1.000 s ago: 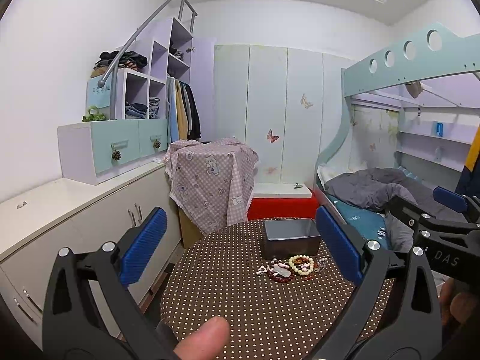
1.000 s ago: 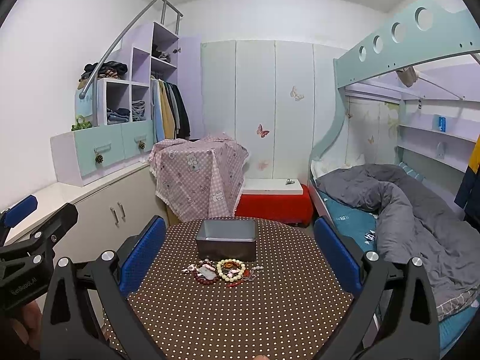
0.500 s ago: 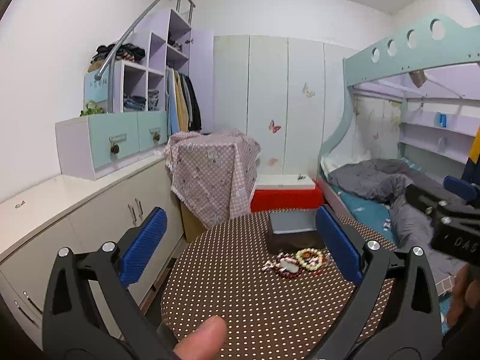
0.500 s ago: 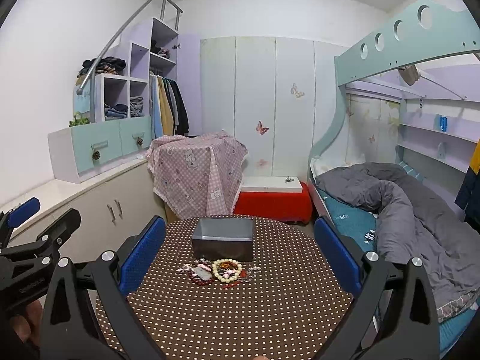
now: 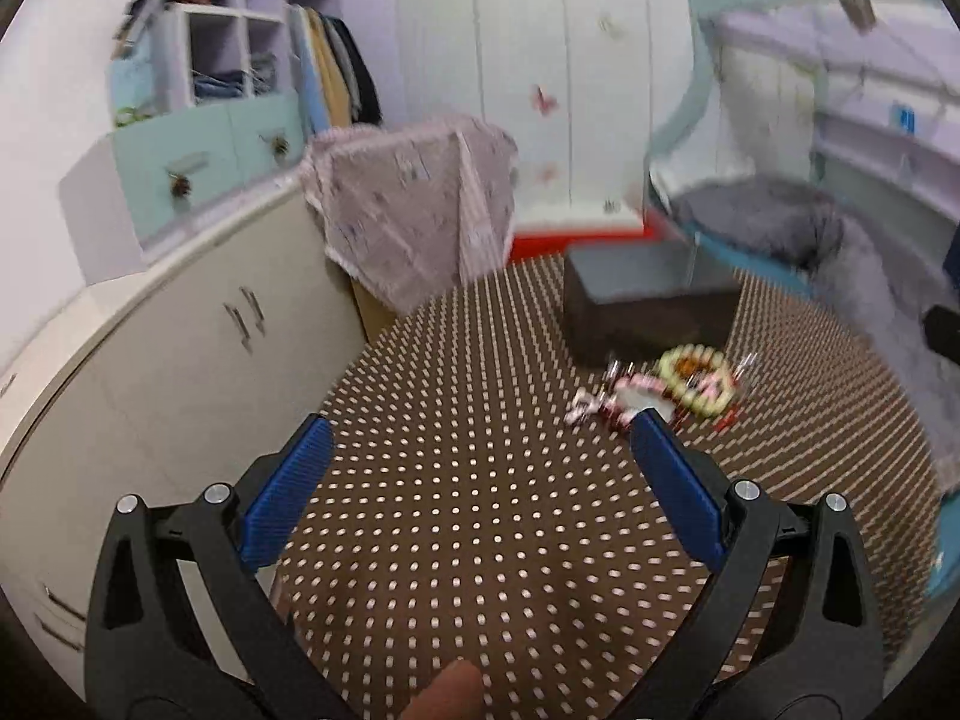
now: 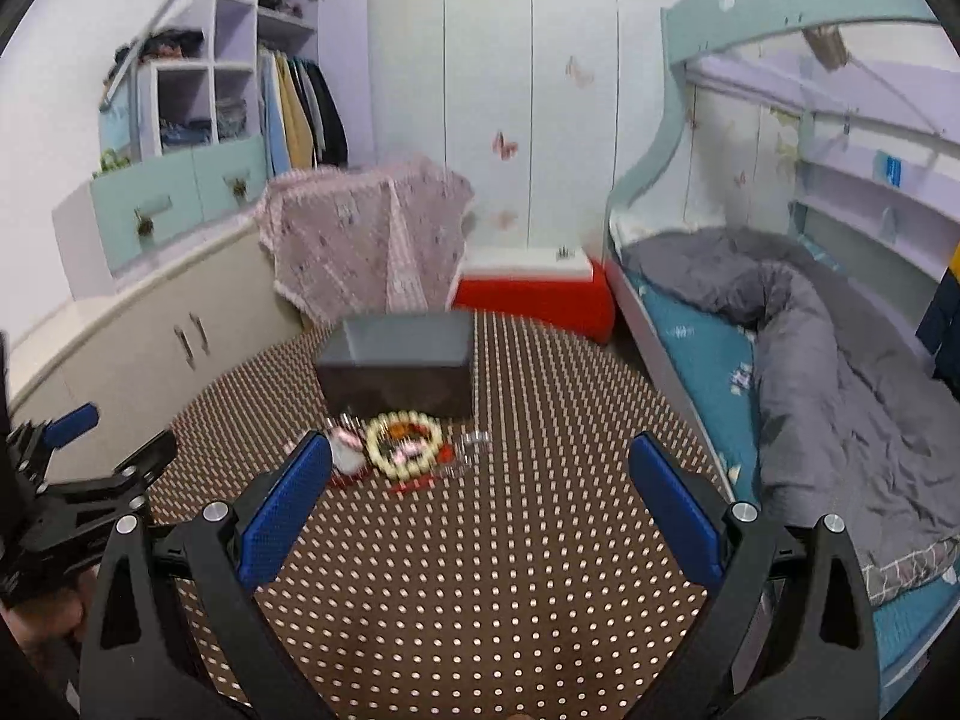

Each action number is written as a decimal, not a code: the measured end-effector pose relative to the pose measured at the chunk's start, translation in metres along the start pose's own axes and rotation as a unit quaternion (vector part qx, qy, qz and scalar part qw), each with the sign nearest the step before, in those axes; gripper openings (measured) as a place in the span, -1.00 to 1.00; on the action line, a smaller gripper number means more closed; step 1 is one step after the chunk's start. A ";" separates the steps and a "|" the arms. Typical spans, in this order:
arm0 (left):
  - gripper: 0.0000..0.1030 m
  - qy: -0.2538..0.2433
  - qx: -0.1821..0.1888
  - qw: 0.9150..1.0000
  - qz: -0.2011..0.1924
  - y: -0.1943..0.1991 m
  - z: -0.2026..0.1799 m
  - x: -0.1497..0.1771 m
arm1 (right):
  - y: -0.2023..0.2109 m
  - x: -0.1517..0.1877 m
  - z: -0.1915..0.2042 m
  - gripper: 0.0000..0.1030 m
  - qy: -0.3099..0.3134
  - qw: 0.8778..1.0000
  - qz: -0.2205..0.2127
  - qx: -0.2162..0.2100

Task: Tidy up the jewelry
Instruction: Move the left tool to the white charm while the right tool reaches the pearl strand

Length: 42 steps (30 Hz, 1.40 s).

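A pile of jewelry [image 6: 399,450] with a cream bead bracelet [image 6: 403,443] lies on the brown dotted round table [image 6: 510,570], just in front of a dark grey open box [image 6: 399,369]. The pile [image 5: 666,393], the bracelet [image 5: 696,378] and the box [image 5: 648,306] also show in the left wrist view. My left gripper [image 5: 480,468] is open and empty, above the table, short of the pile. My right gripper [image 6: 480,492] is open and empty, the pile beyond its left finger. The left gripper [image 6: 78,480] shows at the right view's left edge.
White cabinets [image 6: 150,336] run along the left. A chair draped in pink checked cloth [image 6: 366,240] and a red-and-white box [image 6: 534,288] stand behind the table. A bunk bed with a grey duvet [image 6: 810,360] is at the right.
Both grippers have tilted down and moved closer to the table. The jewelry and the box look larger and lower in both views. Both stay open.
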State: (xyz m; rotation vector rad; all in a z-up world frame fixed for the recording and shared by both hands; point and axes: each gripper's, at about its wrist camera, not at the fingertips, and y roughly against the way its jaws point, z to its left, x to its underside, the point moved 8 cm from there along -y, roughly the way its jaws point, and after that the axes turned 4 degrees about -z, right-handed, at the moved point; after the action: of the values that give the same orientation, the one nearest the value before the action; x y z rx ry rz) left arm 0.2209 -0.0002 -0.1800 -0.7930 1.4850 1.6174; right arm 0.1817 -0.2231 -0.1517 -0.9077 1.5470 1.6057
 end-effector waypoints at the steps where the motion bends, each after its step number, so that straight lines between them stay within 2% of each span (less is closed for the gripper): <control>1: 0.89 -0.005 0.002 1.000 0.011 -0.013 -0.001 0.003 | -0.007 0.005 0.000 0.85 0.002 1.000 0.010 0.000; 7: 0.89 -0.035 0.033 0.996 0.075 -0.076 -0.015 0.017 | -0.045 0.023 -0.004 0.85 0.009 0.999 0.051 0.000; 9: 0.88 -0.049 0.032 0.995 0.085 -0.090 -0.019 0.019 | -0.058 0.025 -0.005 0.85 0.014 0.998 0.067 -0.006; 18: 0.85 -0.080 0.065 0.986 0.131 -0.126 -0.038 0.019 | -0.098 0.035 -0.008 0.85 0.031 0.993 0.112 -0.016; 19: 0.79 -0.077 0.074 0.986 0.131 -0.128 -0.040 0.017 | -0.101 0.036 -0.010 0.85 0.031 0.993 0.114 -0.017; 22: 0.16 -0.051 0.128 0.981 0.136 -0.129 -0.048 0.013 | -0.106 0.038 -0.015 0.85 0.030 0.992 0.122 -0.016; 24: -0.48 -0.043 0.145 0.980 0.132 -0.129 -0.050 0.010 | -0.111 0.038 -0.020 0.85 0.027 0.991 0.128 -0.020; 25: -0.58 -0.044 0.151 0.979 0.130 -0.128 -0.052 0.008 | -0.113 0.038 -0.021 0.85 0.026 0.991 0.130 -0.022; 28: -0.60 -0.036 0.170 0.977 0.123 -0.121 -0.053 0.006 | -0.125 0.040 -0.025 0.85 0.032 0.989 0.142 -0.024; 31: -0.60 -0.020 0.162 0.980 0.116 -0.114 -0.048 0.005 | -0.138 0.039 -0.025 0.84 0.035 0.988 0.149 -0.030; 37: -0.60 -0.001 0.147 0.984 0.100 -0.101 -0.040 0.013 | -0.175 0.030 -0.023 0.52 0.040 0.985 0.165 -0.036; 38: -0.60 0.001 0.145 0.984 0.099 -0.099 -0.039 0.014 | -0.182 0.033 -0.019 0.36 0.043 0.982 0.175 -0.048; 41: -0.60 0.008 0.143 0.985 0.096 -0.098 -0.037 0.014 | -0.184 0.034 -0.007 0.08 0.072 0.982 0.164 -0.063; 42: -0.63 0.009 0.143 0.985 0.095 -0.097 -0.037 0.015 | -0.182 0.034 -0.004 -0.17 0.074 0.981 0.164 -0.072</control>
State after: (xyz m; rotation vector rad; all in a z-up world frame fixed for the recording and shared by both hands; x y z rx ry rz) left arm 0.2958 -0.0338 -0.2456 -0.5187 1.8009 1.4868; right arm 0.3230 -0.2219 -0.2709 -0.9022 1.7739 1.9405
